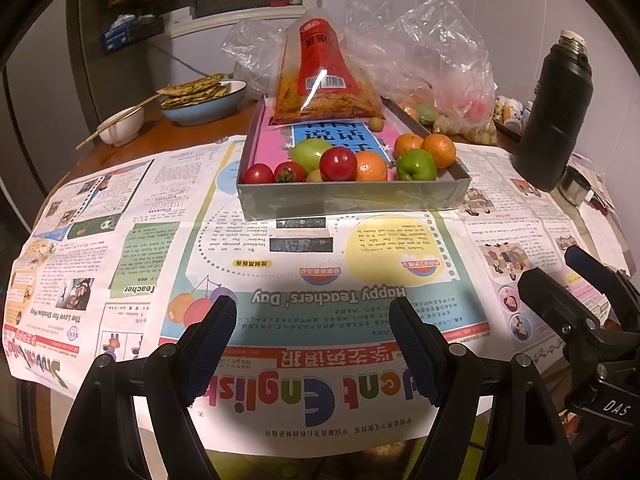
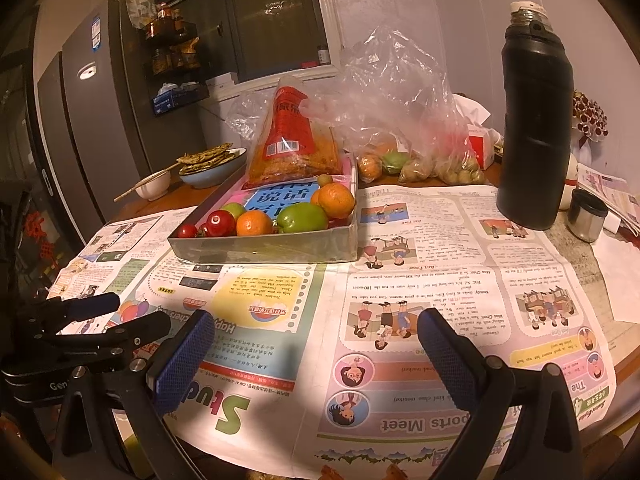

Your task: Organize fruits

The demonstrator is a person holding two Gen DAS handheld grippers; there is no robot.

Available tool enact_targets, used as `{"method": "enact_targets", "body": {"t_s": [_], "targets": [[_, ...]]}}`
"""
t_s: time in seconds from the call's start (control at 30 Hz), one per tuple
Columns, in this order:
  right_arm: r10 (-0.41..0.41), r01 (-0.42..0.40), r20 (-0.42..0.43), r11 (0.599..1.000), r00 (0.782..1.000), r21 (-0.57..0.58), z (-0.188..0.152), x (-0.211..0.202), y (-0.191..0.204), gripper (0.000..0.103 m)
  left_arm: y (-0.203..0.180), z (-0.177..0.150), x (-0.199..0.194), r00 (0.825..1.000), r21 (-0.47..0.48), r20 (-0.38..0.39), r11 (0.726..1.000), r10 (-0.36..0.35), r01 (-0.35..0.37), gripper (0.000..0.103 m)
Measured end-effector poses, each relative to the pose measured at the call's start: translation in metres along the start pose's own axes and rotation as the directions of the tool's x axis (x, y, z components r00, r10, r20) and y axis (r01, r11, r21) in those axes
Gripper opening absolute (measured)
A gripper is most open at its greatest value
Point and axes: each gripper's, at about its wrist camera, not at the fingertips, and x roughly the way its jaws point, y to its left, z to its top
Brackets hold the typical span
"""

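I've got both open wide, empty: black left gripper [image 1: 312, 344] & right gripper [image 2: 316, 354] over newspaper-covered table [image 1: 280, 248]. Mixed fruits [image 1: 352, 160] sit at near end of shallow grey cardboard tray [image 1: 352, 198].

Ahead of me sits a shallow grey tray [image 1: 352, 196], its long side running away from me. All the fruit crowds its near end, touching or nearly so. From my left I see a small red tomato [image 1: 258, 173], a strawberry [image 1: 289, 172], a pale green apple [image 1: 311, 153] behind them, a glossy red apple [image 1: 338, 163] and an orange [image 1: 371, 166] pressed against it. To the right lies a darker green apple [image 1: 417, 166], with two more oranges [image 1: 439, 149] just behind it. One small olive-coloured fruit [image 1: 376, 123] rests alone farther back.
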Motion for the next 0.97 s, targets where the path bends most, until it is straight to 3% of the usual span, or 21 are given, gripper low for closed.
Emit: {"method": "enact_targets", "body": {"t_s": [0.7,0.9,0.97], "targets": [[-0.016,0.016,-0.011,1.000,1.000,0.009,0.001,0.003,-0.002,0.102,0.003,0.000,0.002,1.000,0.005,-0.001,1.000,-0.008,0.008,0.080],[-0.041,0.041,-0.009,0.999,0.999,0.034,0.008,0.006,-0.014,0.102,0.026,0.008,0.006,0.999,-0.025,0.010,0.999,-0.046,0.046,0.080],[-0.045,0.045,0.001,0.997,0.999,0.064,0.016,0.005,-0.027,0.102,0.044,0.018,0.008,1.000,-0.052,0.031,0.999,-0.004,0.006,0.080]]}}
